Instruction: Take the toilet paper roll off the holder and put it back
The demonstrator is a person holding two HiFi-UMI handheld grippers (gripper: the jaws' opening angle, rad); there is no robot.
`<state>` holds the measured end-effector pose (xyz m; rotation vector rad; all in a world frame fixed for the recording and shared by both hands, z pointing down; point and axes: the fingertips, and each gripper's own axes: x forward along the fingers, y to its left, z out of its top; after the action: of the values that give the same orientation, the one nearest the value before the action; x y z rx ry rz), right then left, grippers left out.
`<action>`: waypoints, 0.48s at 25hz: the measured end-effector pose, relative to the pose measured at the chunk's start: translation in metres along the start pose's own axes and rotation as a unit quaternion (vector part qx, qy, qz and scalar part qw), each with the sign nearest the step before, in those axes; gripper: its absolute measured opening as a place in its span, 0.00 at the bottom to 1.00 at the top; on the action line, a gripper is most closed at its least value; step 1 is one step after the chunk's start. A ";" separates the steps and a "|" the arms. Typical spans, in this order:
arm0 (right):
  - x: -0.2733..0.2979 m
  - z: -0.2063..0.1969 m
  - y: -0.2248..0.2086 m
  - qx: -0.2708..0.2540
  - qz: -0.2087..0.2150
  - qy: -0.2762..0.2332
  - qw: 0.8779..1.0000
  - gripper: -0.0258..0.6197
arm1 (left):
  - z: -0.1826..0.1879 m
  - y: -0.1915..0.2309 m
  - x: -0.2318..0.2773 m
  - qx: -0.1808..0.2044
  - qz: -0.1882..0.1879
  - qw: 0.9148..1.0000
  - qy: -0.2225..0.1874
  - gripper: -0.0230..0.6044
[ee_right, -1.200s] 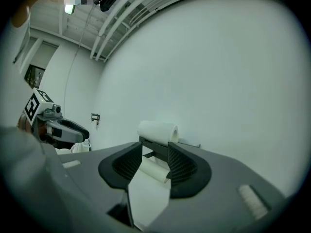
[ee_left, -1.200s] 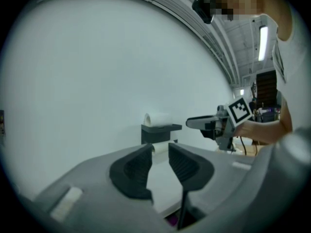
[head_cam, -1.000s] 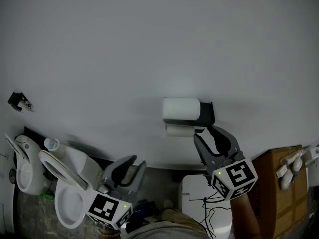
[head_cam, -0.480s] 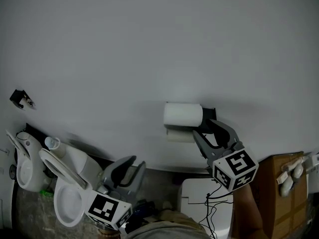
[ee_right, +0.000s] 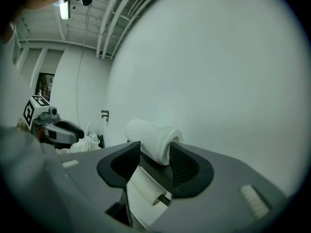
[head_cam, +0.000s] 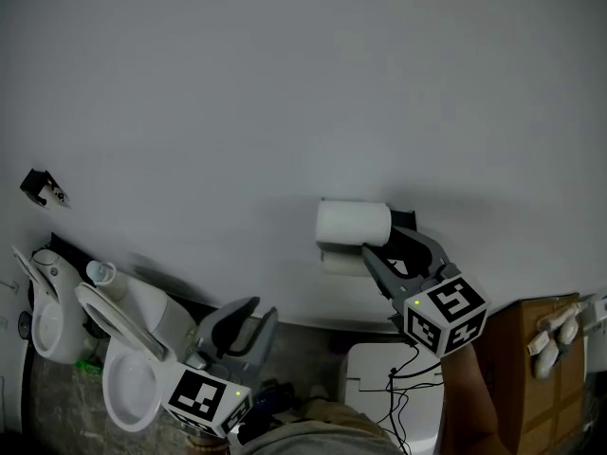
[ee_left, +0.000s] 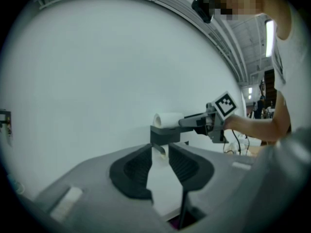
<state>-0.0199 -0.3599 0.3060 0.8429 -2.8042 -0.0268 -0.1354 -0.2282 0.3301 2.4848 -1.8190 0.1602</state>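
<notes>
We see the right gripper (head_cam: pixel 381 245) spread at the toilet paper roll (head_cam: pixel 353 223), mid-frame on its holder (head_cam: pixel 406 214), no pinch yet. The left gripper (head_cam: pixel 261 309) is spread and empty, lower left. Removal and return both remain.

A plain white wall (head_cam: pixel 285 83) fills the far side. A small black bracket (head_cam: pixel 38 188) is fixed to it at the far left. Two white toilets (head_cam: pixel 133 368) stand at the near left, seats raised. At the near right is a cardboard box (head_cam: pixel 531 368), and black cables (head_cam: pixel 410 387) trail over a white unit (head_cam: pixel 375 368) beside it.
</notes>
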 end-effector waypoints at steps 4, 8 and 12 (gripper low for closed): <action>0.000 0.002 -0.004 0.002 -0.006 -0.007 1.000 0.31 | 0.000 0.003 0.002 0.001 -0.003 1.000 -0.001 0.19; -0.002 0.002 -0.004 0.006 -0.001 -0.010 1.000 0.28 | 0.001 0.003 0.006 0.002 -0.008 1.000 -0.004 0.19; -0.004 0.001 -0.003 0.013 0.008 -0.017 1.000 0.25 | 0.000 0.001 0.010 -0.001 -0.013 1.000 0.001 0.19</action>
<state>-0.0151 -0.3604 0.3037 0.8321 -2.8483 -0.0010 -0.1333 -0.2384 0.3311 2.5044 -1.7845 0.1604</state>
